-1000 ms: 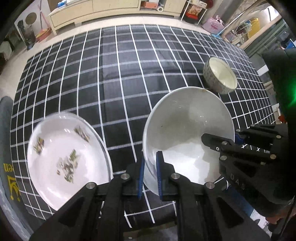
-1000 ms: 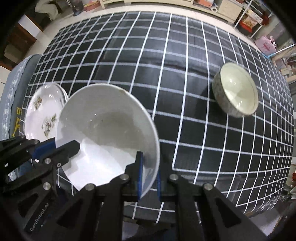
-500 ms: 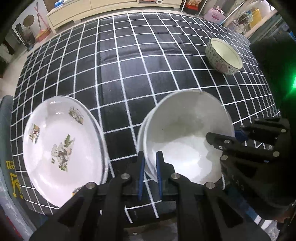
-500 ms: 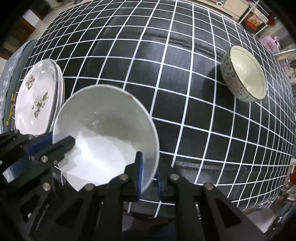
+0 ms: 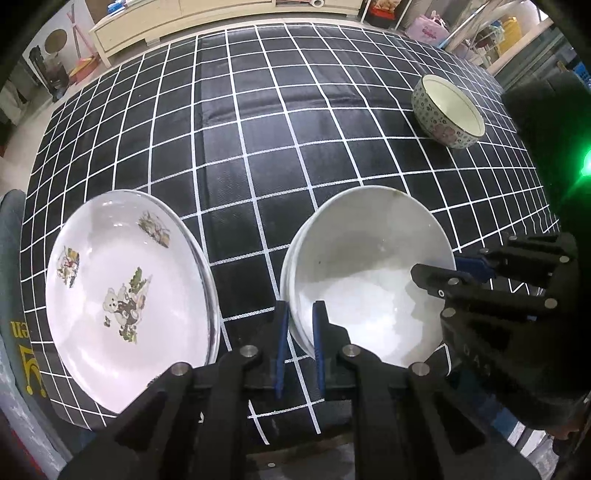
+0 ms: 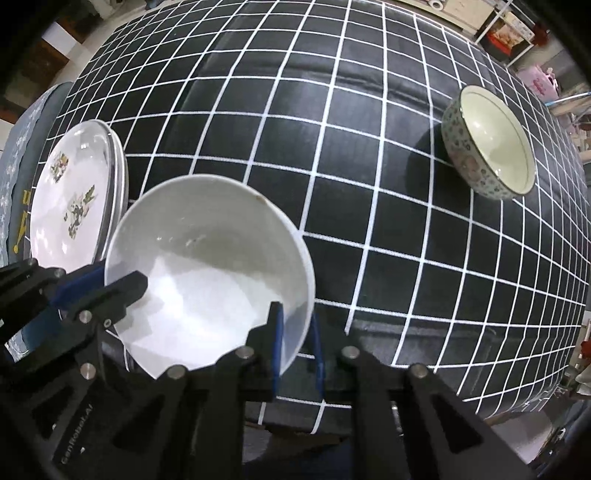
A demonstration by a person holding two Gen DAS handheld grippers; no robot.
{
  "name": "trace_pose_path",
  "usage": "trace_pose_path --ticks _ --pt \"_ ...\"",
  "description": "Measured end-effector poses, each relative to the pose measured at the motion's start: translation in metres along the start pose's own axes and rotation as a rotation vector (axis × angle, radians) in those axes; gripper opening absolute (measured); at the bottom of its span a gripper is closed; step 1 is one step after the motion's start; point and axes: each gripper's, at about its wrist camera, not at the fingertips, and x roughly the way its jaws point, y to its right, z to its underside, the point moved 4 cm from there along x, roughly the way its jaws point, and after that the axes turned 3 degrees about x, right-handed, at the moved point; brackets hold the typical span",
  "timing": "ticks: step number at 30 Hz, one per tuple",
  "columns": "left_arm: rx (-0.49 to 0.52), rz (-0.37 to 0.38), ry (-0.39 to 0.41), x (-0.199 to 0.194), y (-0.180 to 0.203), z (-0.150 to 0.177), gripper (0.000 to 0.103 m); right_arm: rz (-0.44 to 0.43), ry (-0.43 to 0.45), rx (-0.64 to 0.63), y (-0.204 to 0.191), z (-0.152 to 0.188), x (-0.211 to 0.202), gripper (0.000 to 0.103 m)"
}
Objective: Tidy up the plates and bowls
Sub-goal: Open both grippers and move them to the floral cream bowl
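Note:
A plain white bowl [image 5: 369,280] [image 6: 207,266] sits low over the black checked tablecloth [image 5: 258,147], held from both sides. My left gripper [image 5: 299,332] is shut on its left rim, one pad inside and one outside. My right gripper [image 6: 297,332] straddles the right rim with both pads close against it; it also shows in the left wrist view [image 5: 443,264]. A second white rim line shows under the bowl's left edge. Just left of the bowl lies a stack of white plates [image 5: 125,295] [image 6: 70,192] with a bear picture. A flower-patterned bowl [image 5: 448,112] [image 6: 491,147] stands alone at the far right.
The table's near edge runs just under both grippers. A grey seat cushion [image 5: 11,258] lies past the table's left edge. A long pale cabinet [image 5: 184,18] and shelves stand beyond the far edge.
Both grippers have come down with the white bowl, which was tilted higher up and now sits low and more level beside the plates. The plates and the patterned bowl have not moved.

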Motion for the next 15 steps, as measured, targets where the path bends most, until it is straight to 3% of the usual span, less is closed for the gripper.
trace_pose_path --ticks 4,8,11,15 --pt "-0.011 0.004 0.01 -0.007 -0.002 0.0 0.011 -0.03 -0.011 0.017 0.003 0.0 -0.003 0.025" --pt "-0.012 -0.002 0.028 -0.015 -0.004 -0.001 0.011 -0.023 0.015 0.03 0.008 -0.001 -0.012 0.047" --pt "-0.02 0.008 0.039 -0.023 -0.006 -0.003 0.012 -0.041 0.046 0.048 0.014 -0.001 -0.024 0.051" --pt "-0.022 0.037 0.075 -0.042 -0.002 -0.008 0.019 -0.041 0.092 0.075 0.03 -0.004 -0.05 0.051"
